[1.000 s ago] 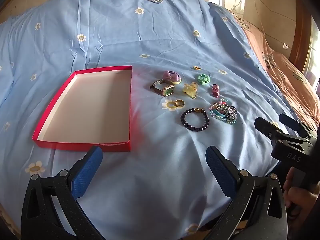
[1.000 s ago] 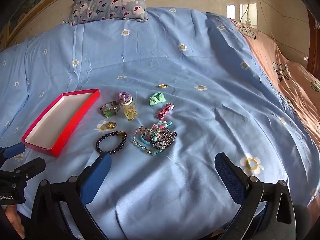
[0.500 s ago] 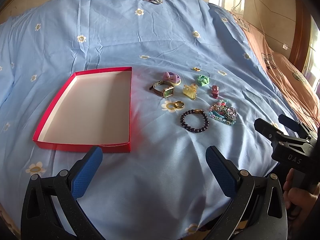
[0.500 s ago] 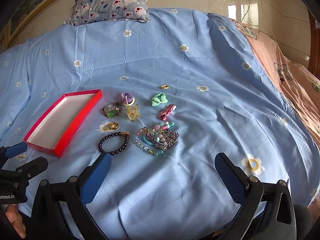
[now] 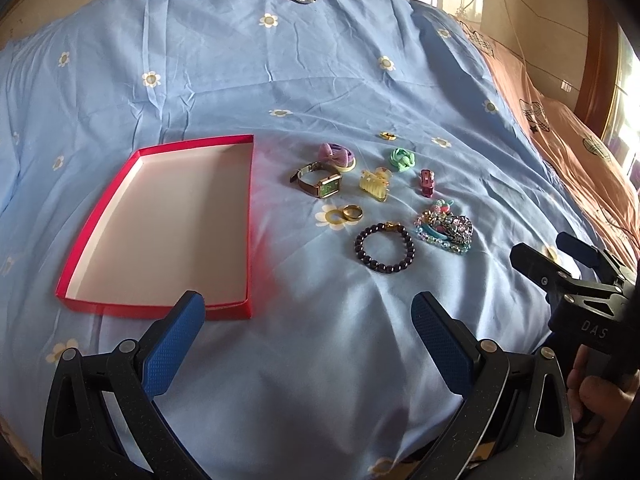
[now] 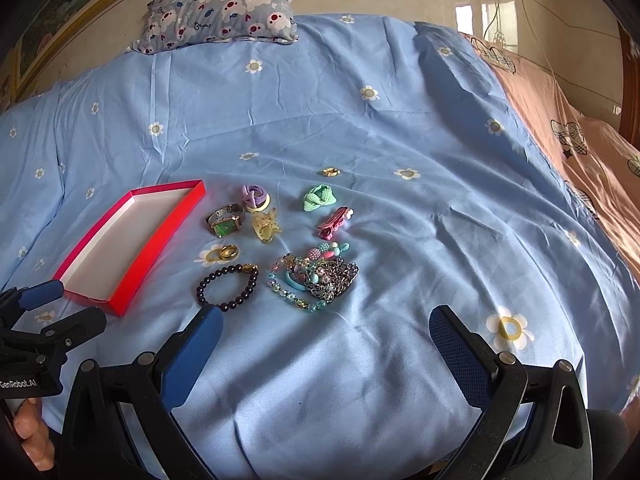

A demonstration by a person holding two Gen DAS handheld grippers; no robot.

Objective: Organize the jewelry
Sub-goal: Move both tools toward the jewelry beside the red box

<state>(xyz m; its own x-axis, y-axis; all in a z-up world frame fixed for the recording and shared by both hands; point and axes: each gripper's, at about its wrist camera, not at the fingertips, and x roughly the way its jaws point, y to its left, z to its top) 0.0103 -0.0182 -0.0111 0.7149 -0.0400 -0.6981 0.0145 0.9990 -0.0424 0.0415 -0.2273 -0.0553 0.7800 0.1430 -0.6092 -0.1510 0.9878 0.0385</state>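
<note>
Jewelry lies clustered mid-bed: a dark beaded bracelet (image 5: 384,247), a gold ring (image 5: 353,213), a green-faced watch (image 5: 319,179) and a tangle of bright bracelets (image 5: 445,232), with an empty red tray (image 5: 250,216) at their 9 o'clock. Beneath them spreads a blue daisy-print sheet (image 5: 280,64); a patterned pillow (image 6: 224,6) sits at 12 o'clock against a beige wall. The left gripper (image 5: 306,324) and right gripper (image 6: 324,340) hover at 6 o'clock, jaws spread wide, holding nothing.
</note>
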